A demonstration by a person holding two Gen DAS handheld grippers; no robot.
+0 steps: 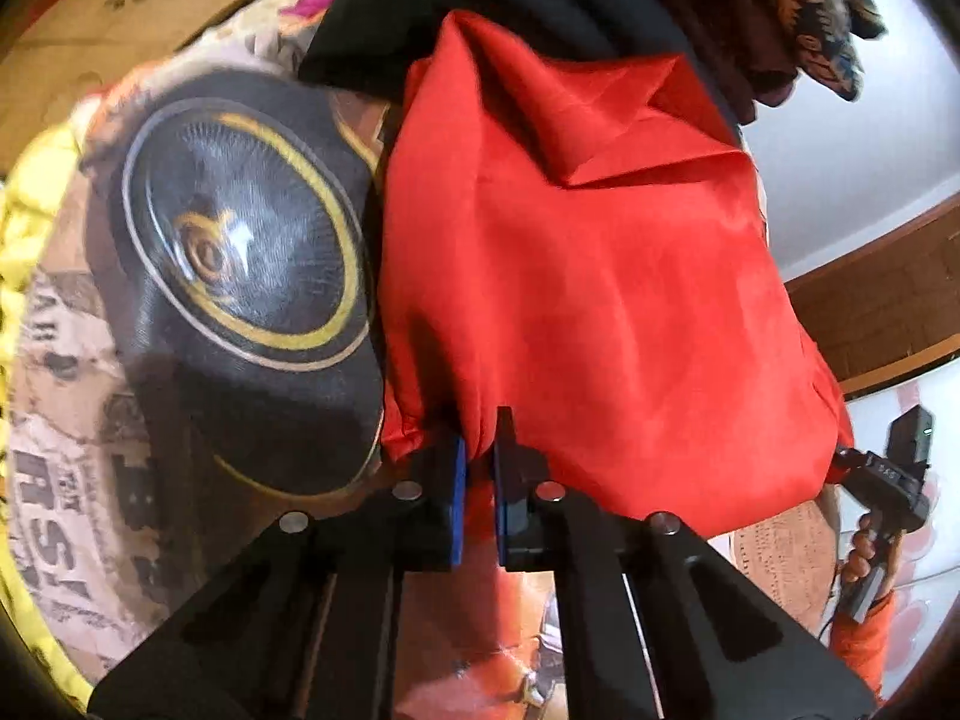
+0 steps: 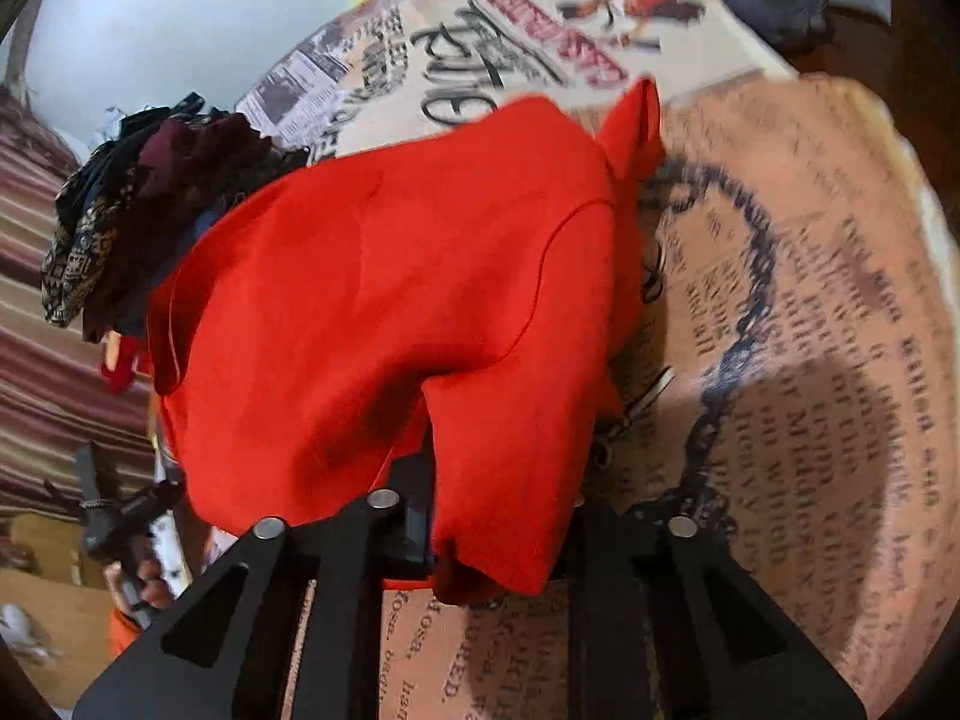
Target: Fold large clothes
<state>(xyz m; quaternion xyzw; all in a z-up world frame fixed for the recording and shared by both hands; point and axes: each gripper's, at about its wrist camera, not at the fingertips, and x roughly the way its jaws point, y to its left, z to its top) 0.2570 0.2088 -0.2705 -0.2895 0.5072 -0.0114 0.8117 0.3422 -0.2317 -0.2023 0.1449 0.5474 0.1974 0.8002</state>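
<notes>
- Nearest the left wrist camera, the left claw (image 1: 478,462) has its blue-padded fingers (image 1: 457,480) drawn almost together on a pinch of the red garment (image 1: 570,300) at its near hem.
- In the right wrist view the right claw (image 2: 480,540) is mostly covered by red cloth; a fold drapes over and between its fingers, which look pressed together on that fold.
- The red garment lies on the bed (image 2: 810,300), over a printed bedspread, its far end bunched against a pile of dark clothes (image 2: 150,210) towards the bed's far side. A seam curves across the top layer, and one corner stands up at the far end.
- Step in hand, as I judge it: both near corners are gripped and the garment is about to be lifted or carried over for a fold.
- The next move calls for both hands to travel together, keeping the hem taut between them so the cloth does not sag or slip out, and to lay it edge to edge.
- Writing: the bedspread carries newspaper-style print and a big round dark emblem (image 1: 240,264). Scattered words show, but they are blurred and partly upside down, so I will not vouch for any.
- No brand label shows on the garment.
</notes>
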